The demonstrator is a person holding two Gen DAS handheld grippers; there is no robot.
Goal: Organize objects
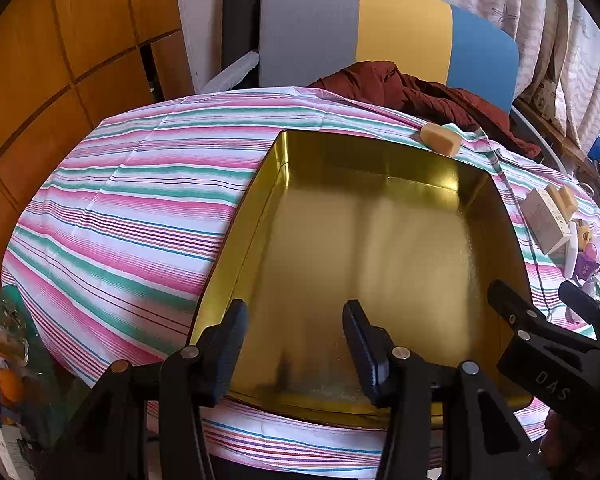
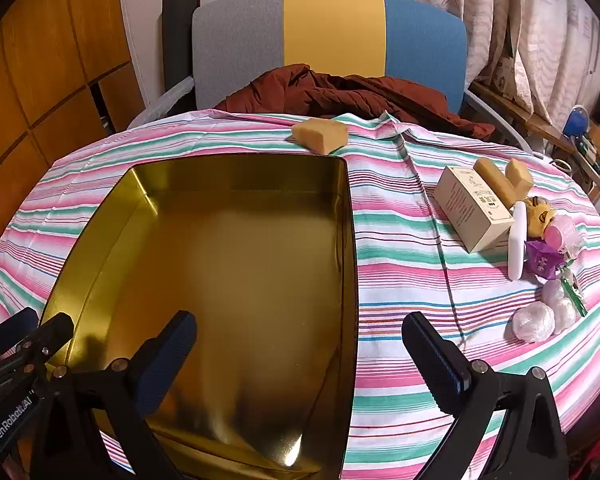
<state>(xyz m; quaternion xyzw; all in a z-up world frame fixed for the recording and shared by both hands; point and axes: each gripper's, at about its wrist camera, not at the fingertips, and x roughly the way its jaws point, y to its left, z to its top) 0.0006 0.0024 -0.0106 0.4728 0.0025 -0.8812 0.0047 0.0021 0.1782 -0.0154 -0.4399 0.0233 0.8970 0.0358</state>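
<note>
1. The gold tin tray (image 2: pixel 236 264) sits on the striped tablecloth (image 2: pixel 404 264) covering the tabletop, with nothing inside it; its shiny floor shows only reflections.
2. The left claw (image 1: pixel 296 344) hangs over the near part of the tray with its jaws partly spread and nothing between them; its blue pads (image 1: pixel 236 344) touch nothing that I can see.
3. The right claw (image 2: pixel 300 348) stands spread wide, one finger over the tray's floor and the other over the cloth, so it straddles the tray's right wall without pinching it.
4. Each claw also shows at the edge of the other's view, cut off by the frame.
5. A tan sponge block (image 2: pixel 320 135) lies on the cloth just beyond the tray's far wall, apart from the rest.
6. To the right of the tray, well clear of it, lies a cluster: a cream carton (image 2: pixel 472 208) with two more tan blocks (image 2: pixel 496 182) behind it, a white tube-like item (image 2: pixel 516 240), a purple wrapped piece (image 2: pixel 542 260), a pink roll (image 2: pixel 560 232), a yellow-brown piece that is hard to make out, and two bundles in clear wrap (image 2: pixel 534 322).
7. In the left wrist view most of that cluster is squeezed against the right edge and partly hidden by the right claw.
8. Behind the tabletop, a dark red garment (image 2: pixel 340 92) lies on a grey, yellow and blue chair (image 2: pixel 332 32).
</note>
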